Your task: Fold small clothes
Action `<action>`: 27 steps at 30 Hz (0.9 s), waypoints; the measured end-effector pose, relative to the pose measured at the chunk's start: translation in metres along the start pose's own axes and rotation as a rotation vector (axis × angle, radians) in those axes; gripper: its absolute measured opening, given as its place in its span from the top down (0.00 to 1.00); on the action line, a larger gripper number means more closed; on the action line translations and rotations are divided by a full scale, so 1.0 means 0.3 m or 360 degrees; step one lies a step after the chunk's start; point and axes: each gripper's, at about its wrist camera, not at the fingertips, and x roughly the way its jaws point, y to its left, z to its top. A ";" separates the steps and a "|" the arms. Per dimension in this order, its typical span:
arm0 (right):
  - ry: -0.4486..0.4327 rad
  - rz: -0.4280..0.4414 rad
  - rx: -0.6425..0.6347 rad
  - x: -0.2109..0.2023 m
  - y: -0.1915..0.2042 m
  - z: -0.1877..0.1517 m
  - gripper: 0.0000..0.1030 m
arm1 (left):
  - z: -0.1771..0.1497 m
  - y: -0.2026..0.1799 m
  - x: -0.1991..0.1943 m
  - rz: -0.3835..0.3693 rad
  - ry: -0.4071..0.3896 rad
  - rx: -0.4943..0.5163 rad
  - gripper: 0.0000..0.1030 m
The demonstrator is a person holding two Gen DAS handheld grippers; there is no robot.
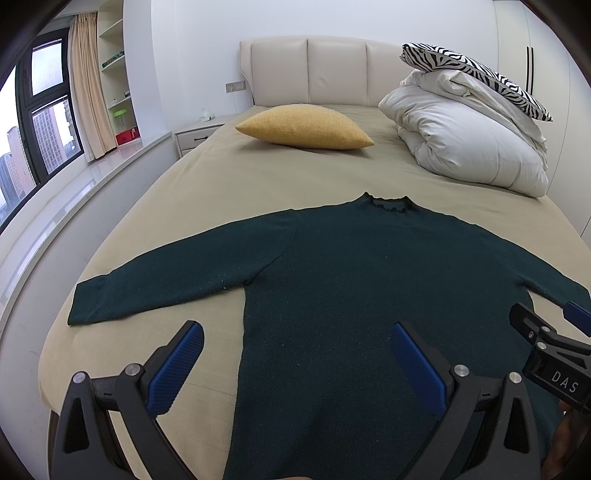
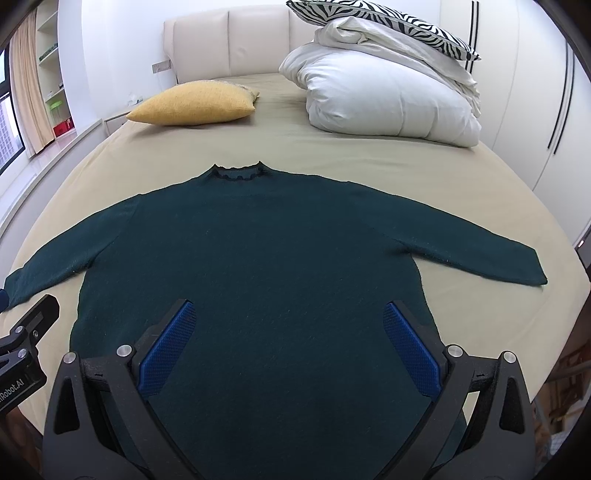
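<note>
- Bedroom: beige bed sheet (image 1: 207,192), padded headboard (image 1: 306,70), window (image 1: 40,122) on the left.
- Your dark green sweater (image 1: 351,266) lies flat on the sheet, collar (image 2: 238,172) towards the headboard, hem towards you; body axis runs along the bed, sleeves spread to both sides.
- Left gripper (image 1: 297,363) is spread wide, holds nothing, and hovers over the sweater's left edge.
- Right gripper (image 2: 288,343) is also wide open and empty, over the lower body.
- Hem is cut off at the frame bottom; the right cuff is hidden in the left view.
- Fine, matte knit with a frilled collar; blue finger pads (image 2: 166,350) are textured.
- Behind: yellow cushion (image 1: 304,127), white duvet (image 2: 388,99), zebra pillow (image 2: 380,22).
</note>
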 end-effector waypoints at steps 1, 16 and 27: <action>0.0001 -0.0001 0.0000 0.000 0.001 -0.001 0.00 | 0.000 0.000 0.000 0.0000 0.0000 -0.0001 0.00; 0.0086 0.0251 0.0087 0.070 -0.017 0.008 0.00 | -0.113 0.344 -0.005 -0.0454 0.0063 -0.0504 0.00; 0.0056 0.0510 0.0094 0.127 0.070 0.074 0.00 | -0.278 0.939 0.056 -0.0246 -0.0068 -0.1206 0.00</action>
